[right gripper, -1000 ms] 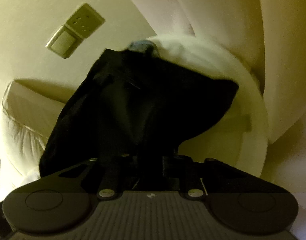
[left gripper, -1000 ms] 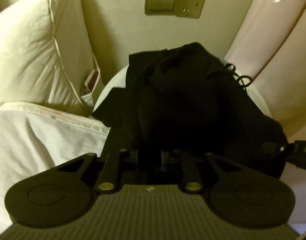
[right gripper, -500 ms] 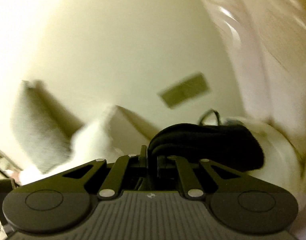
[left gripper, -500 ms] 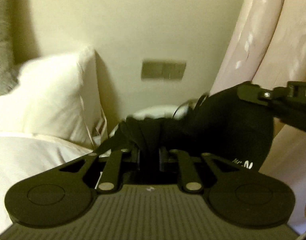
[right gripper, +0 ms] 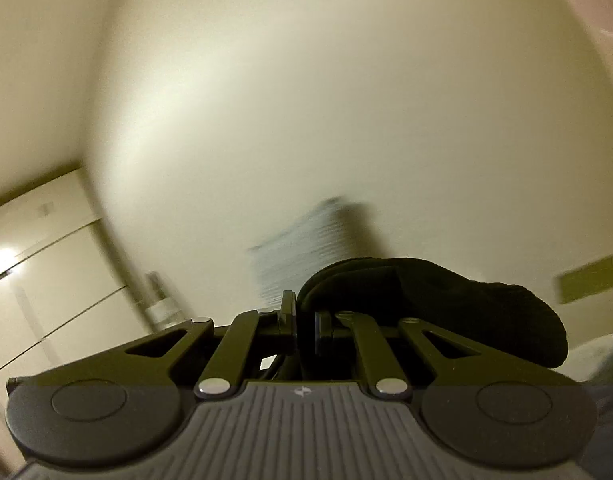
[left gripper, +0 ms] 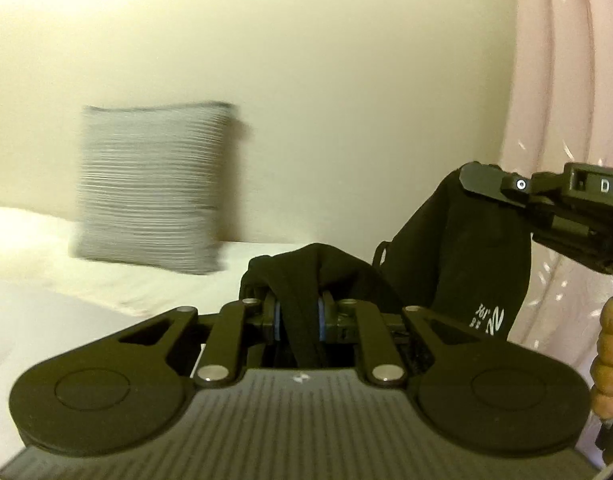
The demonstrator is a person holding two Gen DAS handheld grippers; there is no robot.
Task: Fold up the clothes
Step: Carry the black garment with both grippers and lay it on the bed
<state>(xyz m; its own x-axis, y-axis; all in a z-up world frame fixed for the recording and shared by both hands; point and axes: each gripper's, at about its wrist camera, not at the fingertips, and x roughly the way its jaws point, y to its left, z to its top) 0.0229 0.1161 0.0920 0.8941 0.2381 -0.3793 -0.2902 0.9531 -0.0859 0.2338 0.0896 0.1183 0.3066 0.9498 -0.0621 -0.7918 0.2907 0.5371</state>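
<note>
On the left there's a grey cushion [left gripper: 152, 188] propped against the wall, standing on the white bed [left gripper: 34, 312]. Now the left gripper [left gripper: 299, 316]: it's clenched on a bunch of the black garment [left gripper: 466, 264], cloth squeezed between its blue-edged pads and humping up over them. Across to the right, the right gripper [left gripper: 546, 204] comes in from the edge, pinching the garment's top edge high, so the cloth hangs off it in a loose drape with its white print showing low down. A hand [left gripper: 608, 360] wraps that gripper's handle. My guess: two pinch points, held up off the bed and apart, let the garment hang out so it can be laid or doubled over; which stage of folding this is, I can't tell.

The left view gives the whole picture: both grippers, the drape, the pink curtain [left gripper: 566, 80]. The right view looks upward: the right gripper [right gripper: 305, 330] tight on a thick roll of cloth, then mostly bare wall, a cupboard [right gripper: 46, 280], a switch plate [right gripper: 588, 278]. No bed there.
</note>
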